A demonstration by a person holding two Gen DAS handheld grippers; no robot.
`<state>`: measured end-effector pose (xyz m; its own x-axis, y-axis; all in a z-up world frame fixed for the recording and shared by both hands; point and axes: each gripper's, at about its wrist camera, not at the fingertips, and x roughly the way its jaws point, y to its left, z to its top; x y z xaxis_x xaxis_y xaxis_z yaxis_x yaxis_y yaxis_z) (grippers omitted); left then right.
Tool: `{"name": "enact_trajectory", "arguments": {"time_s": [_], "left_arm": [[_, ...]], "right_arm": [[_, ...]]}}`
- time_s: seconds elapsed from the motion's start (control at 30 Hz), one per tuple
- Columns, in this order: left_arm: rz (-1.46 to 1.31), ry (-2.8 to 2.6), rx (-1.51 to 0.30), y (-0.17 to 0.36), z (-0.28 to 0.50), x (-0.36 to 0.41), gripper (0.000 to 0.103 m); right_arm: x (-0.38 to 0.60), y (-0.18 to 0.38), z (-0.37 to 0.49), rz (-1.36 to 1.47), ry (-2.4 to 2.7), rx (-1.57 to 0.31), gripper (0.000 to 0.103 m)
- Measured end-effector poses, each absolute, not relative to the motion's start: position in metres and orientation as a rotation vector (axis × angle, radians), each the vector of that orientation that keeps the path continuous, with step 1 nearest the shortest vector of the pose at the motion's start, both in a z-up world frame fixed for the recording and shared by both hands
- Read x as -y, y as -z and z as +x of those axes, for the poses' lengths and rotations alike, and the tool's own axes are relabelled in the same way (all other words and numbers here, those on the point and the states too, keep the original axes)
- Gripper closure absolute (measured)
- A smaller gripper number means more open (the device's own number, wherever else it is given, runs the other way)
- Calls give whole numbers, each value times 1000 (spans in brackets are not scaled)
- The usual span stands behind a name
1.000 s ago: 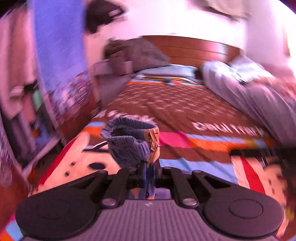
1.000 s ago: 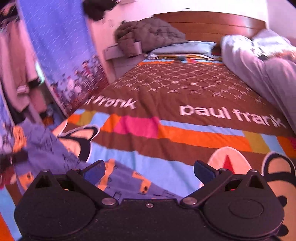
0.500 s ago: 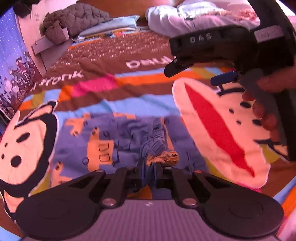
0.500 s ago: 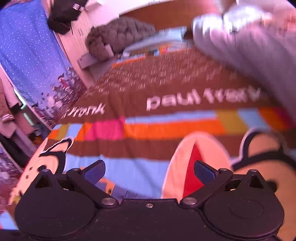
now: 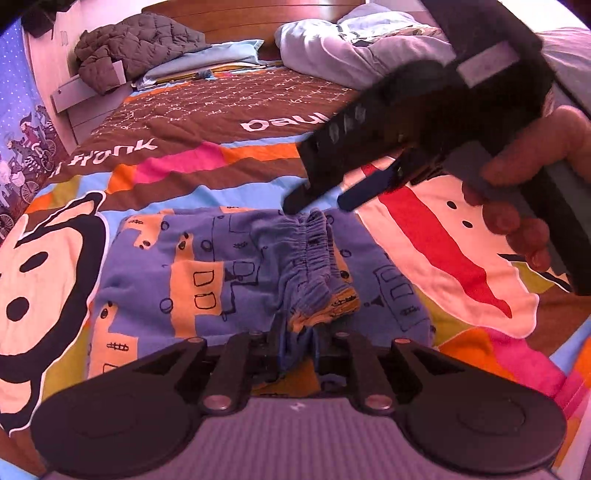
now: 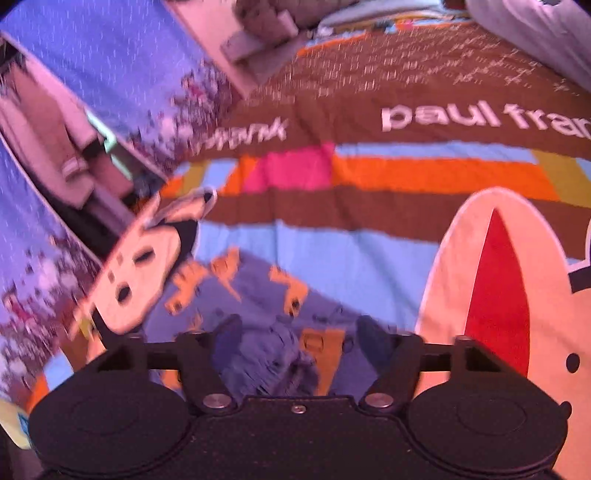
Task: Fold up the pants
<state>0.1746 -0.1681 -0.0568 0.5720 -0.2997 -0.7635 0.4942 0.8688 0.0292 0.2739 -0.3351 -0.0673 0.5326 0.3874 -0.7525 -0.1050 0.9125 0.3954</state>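
Observation:
Small blue pants (image 5: 192, 273) with orange patches lie folded on the bright bedspread (image 5: 229, 155). My left gripper (image 5: 297, 349) is shut on the bunched elastic waistband (image 5: 314, 266) at the near edge. My right gripper (image 5: 319, 197) hovers open over the far end of the waistband, held by a hand. In the right wrist view the right gripper (image 6: 301, 341) is open with the blue fabric (image 6: 273, 354) between its fingers, not pinched.
The bedspread (image 6: 369, 221) covers the bed. A wooden headboard (image 5: 236, 26), a brown quilted jacket (image 5: 133, 48), pillows and a rumpled pale duvet (image 5: 354, 48) lie at the far end. A blue curtain (image 6: 92, 55) hangs left of the bed.
My left gripper brought the waistband down over the pants and laid them flat. My right gripper swung left and down to the waistband, still open.

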Motion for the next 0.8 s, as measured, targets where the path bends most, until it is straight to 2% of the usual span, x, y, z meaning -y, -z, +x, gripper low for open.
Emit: {"name": "enact_trajectory", "arguments": {"time_s": [0.13, 0.27, 0.43, 0.53, 0.8], "left_arm": [[236, 477, -848, 58, 176, 167, 84], [212, 478, -858, 58, 178, 164, 85], [206, 464, -852, 51, 178, 163, 95], [225, 474, -825, 39, 174, 165, 96], [272, 572, -757, 12, 157, 181, 96]], "right_arm": [[335, 81, 275, 330, -305, -1030, 64], [334, 85, 276, 353, -310, -1039, 67], [337, 89, 275, 408, -294, -1040, 88], [337, 82, 273, 415, -265, -996, 91], [331, 30, 246, 338, -201, -829, 91]]}}
